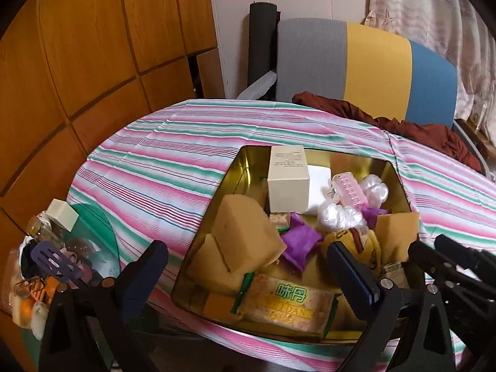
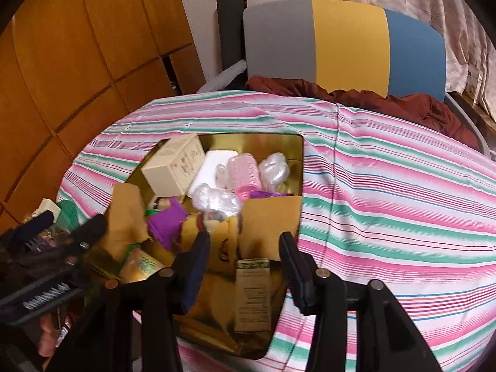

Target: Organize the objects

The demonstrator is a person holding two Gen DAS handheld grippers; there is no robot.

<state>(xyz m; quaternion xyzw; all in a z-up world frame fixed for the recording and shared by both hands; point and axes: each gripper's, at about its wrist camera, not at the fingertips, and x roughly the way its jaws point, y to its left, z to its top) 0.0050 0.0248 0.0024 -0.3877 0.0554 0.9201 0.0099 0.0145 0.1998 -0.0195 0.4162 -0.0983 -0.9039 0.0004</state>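
A gold tin box (image 1: 231,172) (image 2: 296,167) sits on the striped tablecloth. It holds a cream carton (image 1: 288,183) (image 2: 175,164), tan sponges (image 1: 245,232) (image 2: 268,223), a purple pouch (image 1: 299,238) (image 2: 167,220), a pink roller (image 1: 350,189) (image 2: 243,170), plastic-wrapped balls (image 1: 338,217) (image 2: 217,200) and a snack packet (image 1: 288,307). My left gripper (image 1: 245,266) is open and empty over the tin's near left corner. My right gripper (image 2: 245,251) is open and empty over the tin's near edge, above a small brown carton (image 2: 252,294).
The striped tablecloth (image 1: 161,167) (image 2: 396,186) covers a round table. A pile of small items (image 1: 46,254) lies at its left edge. A grey, yellow and blue chair (image 1: 372,68) (image 2: 347,40) with brown cloth stands behind. Wood panels line the left wall.
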